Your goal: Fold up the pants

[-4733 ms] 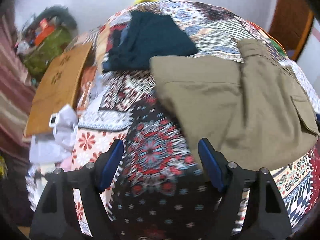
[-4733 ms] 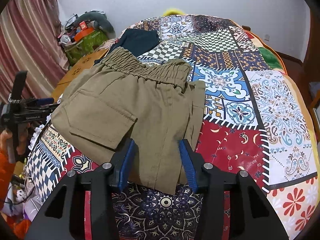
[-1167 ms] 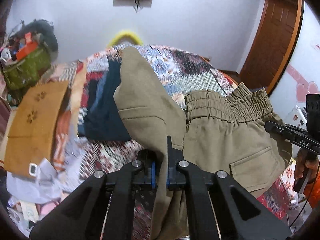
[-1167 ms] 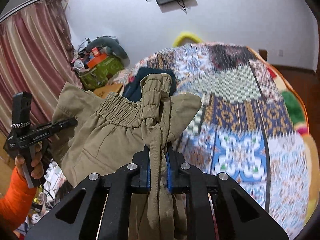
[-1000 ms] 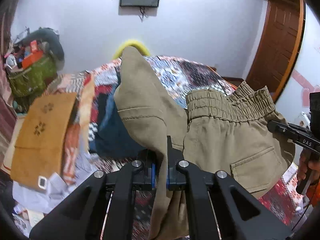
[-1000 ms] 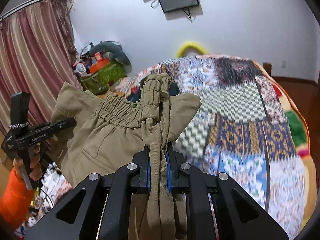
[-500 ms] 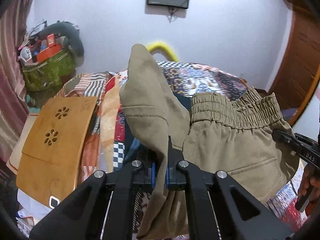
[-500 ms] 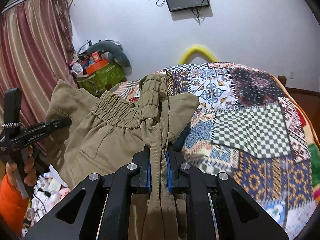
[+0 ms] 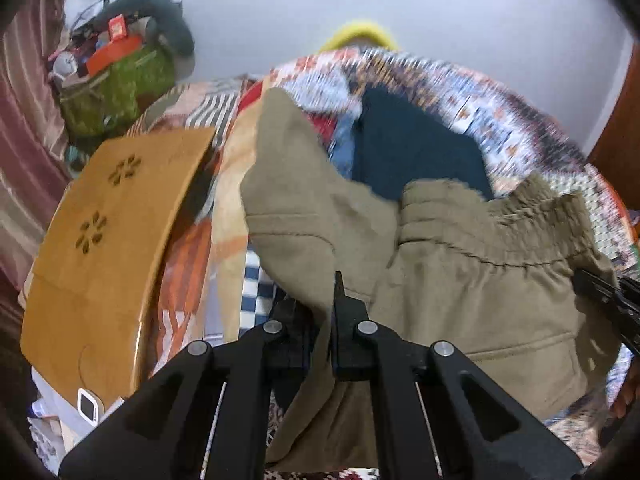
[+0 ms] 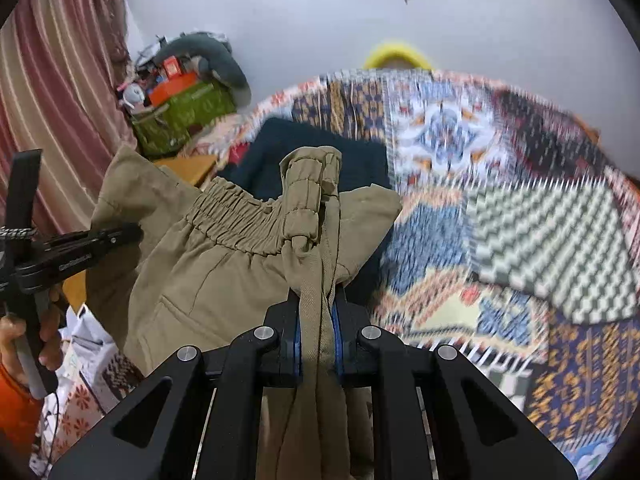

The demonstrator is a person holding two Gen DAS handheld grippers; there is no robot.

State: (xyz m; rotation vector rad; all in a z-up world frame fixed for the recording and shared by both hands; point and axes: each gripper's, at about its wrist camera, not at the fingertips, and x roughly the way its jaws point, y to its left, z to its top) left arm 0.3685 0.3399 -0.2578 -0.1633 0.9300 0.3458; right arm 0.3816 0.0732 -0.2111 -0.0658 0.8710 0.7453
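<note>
The khaki pants (image 9: 472,280) hang in the air between both grippers, above the patchwork bedspread (image 9: 500,104). My left gripper (image 9: 326,320) is shut on one side of the pants, near the waistband end. My right gripper (image 10: 316,332) is shut on a bunched fold of the pants (image 10: 224,264), with the elastic waistband (image 10: 232,216) stretched to the left. The left gripper also shows at the left of the right wrist view (image 10: 134,233). The right gripper shows at the right edge of the left wrist view (image 9: 578,279).
A dark navy garment (image 9: 416,152) lies folded on the bedspread (image 10: 540,220) behind the pants. A brown wooden board (image 9: 104,240) leans at the bed's left side. A green bag with clutter (image 10: 180,112) stands by the striped curtain (image 10: 60,80). A yellow hoop (image 10: 396,54) sits by the wall.
Both grippers have tilted down and forward with the pants, bringing the bed and the navy garment closer. Both stay shut on the fabric.
</note>
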